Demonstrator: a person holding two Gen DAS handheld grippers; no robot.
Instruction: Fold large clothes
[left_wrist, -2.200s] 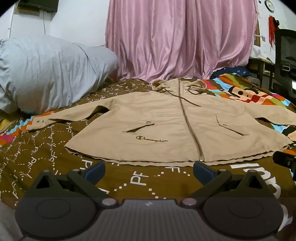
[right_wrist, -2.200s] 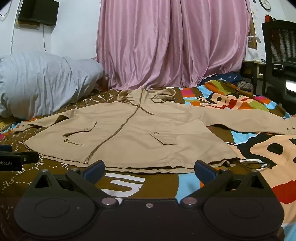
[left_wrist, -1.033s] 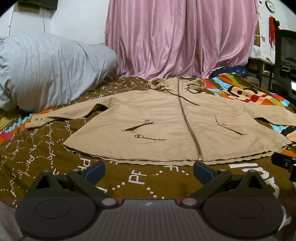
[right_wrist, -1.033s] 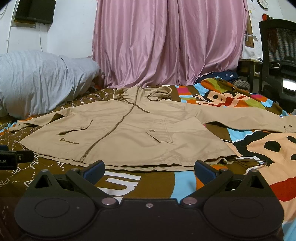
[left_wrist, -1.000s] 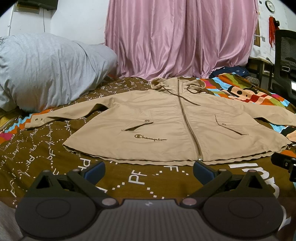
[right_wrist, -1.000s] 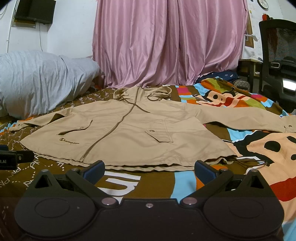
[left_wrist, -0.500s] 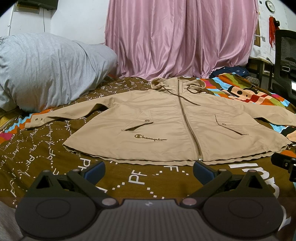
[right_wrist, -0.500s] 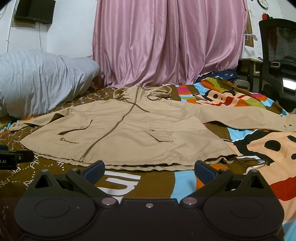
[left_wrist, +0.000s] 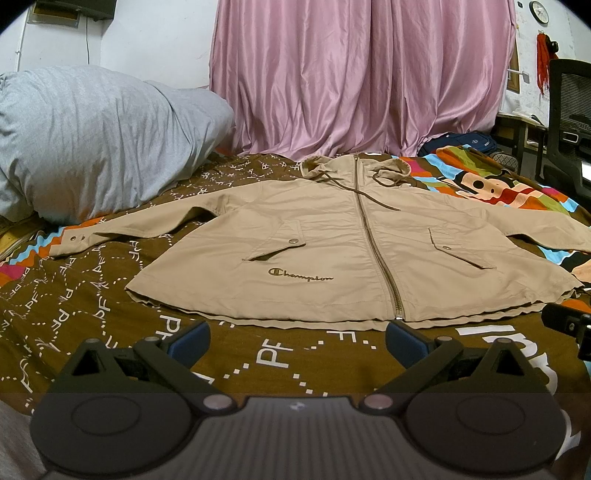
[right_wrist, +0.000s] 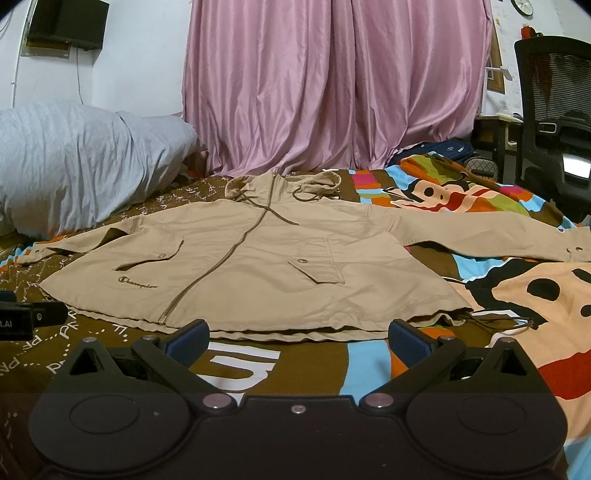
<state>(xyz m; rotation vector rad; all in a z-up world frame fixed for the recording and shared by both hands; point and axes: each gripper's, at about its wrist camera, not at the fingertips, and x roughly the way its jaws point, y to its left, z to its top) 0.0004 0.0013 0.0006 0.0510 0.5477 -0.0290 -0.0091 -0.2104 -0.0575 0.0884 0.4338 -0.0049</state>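
Observation:
A tan zip-up hooded jacket (left_wrist: 332, 251) lies flat and face up on the bed, hood toward the curtain and both sleeves spread out; it also shows in the right wrist view (right_wrist: 258, 266). My left gripper (left_wrist: 297, 338) is open and empty, just short of the jacket's bottom hem near the zipper end. My right gripper (right_wrist: 297, 338) is open and empty, just short of the hem on the jacket's right half. Each gripper's body shows at the edge of the other's view.
The bed has a brown patterned cover (left_wrist: 92, 302) and a bright cartoon blanket (right_wrist: 517, 295). A grey pillow (left_wrist: 92, 140) lies at the left. Pink curtains (left_wrist: 351, 74) hang behind. A black office chair (right_wrist: 554, 122) stands at the right.
Both grippers have shifted only slightly over the last two seconds. The jacket has not moved.

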